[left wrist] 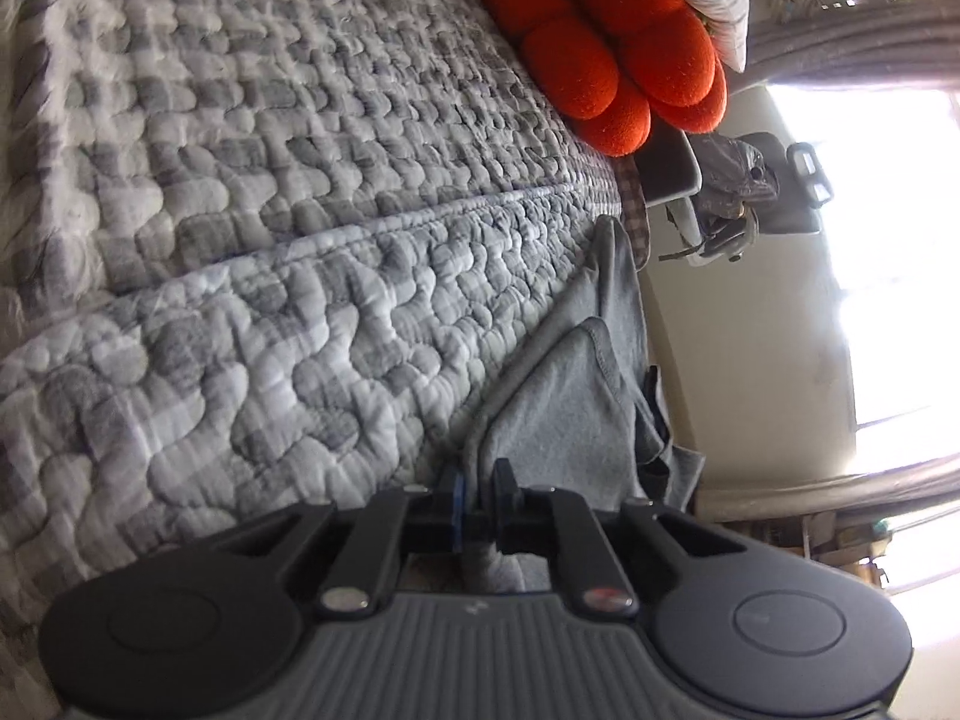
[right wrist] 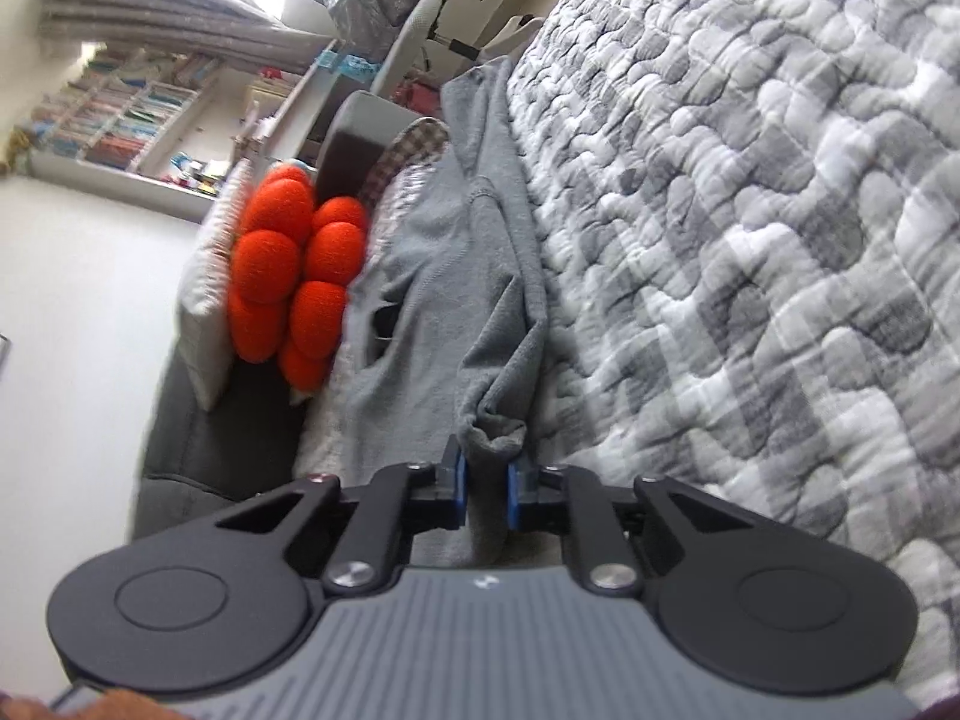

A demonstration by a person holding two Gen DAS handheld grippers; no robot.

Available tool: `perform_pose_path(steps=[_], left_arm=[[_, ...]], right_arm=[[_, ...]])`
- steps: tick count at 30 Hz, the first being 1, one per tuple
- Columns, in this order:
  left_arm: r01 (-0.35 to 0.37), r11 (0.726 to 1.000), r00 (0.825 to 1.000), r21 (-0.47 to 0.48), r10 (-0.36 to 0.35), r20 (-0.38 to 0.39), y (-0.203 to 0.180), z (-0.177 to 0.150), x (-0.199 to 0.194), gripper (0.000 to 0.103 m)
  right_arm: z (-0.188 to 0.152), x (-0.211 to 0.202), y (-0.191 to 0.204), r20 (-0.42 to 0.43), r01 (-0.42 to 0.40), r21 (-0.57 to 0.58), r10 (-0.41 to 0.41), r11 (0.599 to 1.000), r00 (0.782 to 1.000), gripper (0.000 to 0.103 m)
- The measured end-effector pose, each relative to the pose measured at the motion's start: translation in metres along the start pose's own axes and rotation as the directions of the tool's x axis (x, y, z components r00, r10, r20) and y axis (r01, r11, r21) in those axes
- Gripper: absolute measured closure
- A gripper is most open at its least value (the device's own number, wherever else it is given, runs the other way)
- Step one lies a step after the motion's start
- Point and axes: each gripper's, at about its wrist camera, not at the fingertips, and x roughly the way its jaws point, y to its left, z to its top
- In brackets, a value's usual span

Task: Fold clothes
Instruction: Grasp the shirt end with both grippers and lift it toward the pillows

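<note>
Left tool point(left wrist: 477, 483) clamping grey garment point(left wrist: 564, 396); bunched cuff point(right wrist: 495, 429) right-view only.

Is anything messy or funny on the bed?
Nothing looks broken or spilled. The grey top lies rumpled along the quilt, not yet folded, with a bunched end pinched in the right claw. The left claw pinches another edge.
</note>
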Motion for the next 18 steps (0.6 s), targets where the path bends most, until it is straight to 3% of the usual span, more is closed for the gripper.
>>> perform_pose_path(steps=[7,18], left_arm=[[0.068,0.995,0.997,-0.070,-0.069,-0.023,0.000,-0.001,-0.022,0.095],[0.081,0.991,0.995,-0.106,-0.087,-0.051,0.000,-0.018,-0.076,0.095]], right_arm=[[0.001,-0.023,0.008,0.034,-0.114,0.037,0.112,0.993,0.993,0.090],[-0.013,-0.062,0.030,0.013,-0.102,0.058,0.101,0.993,0.995,0.090]])
